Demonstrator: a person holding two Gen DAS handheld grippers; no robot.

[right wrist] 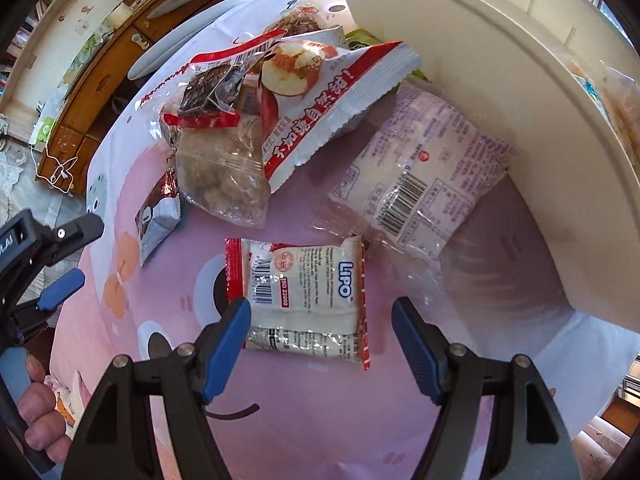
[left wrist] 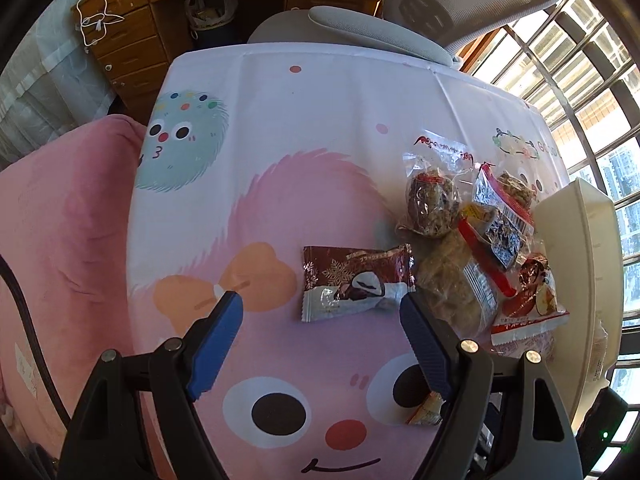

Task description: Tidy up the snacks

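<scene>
My left gripper (left wrist: pixel 320 300) is open and empty, its jaws either side of a brown and silver snowflake packet (left wrist: pixel 356 282) lying flat on the cartoon tablecloth (left wrist: pixel 280 120). That packet also shows in the right wrist view (right wrist: pixel 158 216). A heap of clear and red snack bags (left wrist: pixel 476 240) lies to its right. My right gripper (right wrist: pixel 320 308) is open and empty just above a white and red LiPO packet (right wrist: pixel 304 292). A pale purple packet (right wrist: pixel 424 176) lies beside the white bin (right wrist: pixel 500 80). A red and white apple snack bag (right wrist: pixel 320 92) tops the heap.
The white bin (left wrist: pixel 576 272) stands at the table's right edge. A grey office chair (left wrist: pixel 400 28) and a wooden desk (left wrist: pixel 132 40) stand behind the table. A pink cushion (left wrist: pixel 60 220) lies to the left. The left gripper (right wrist: pixel 60 256) shows in the right wrist view.
</scene>
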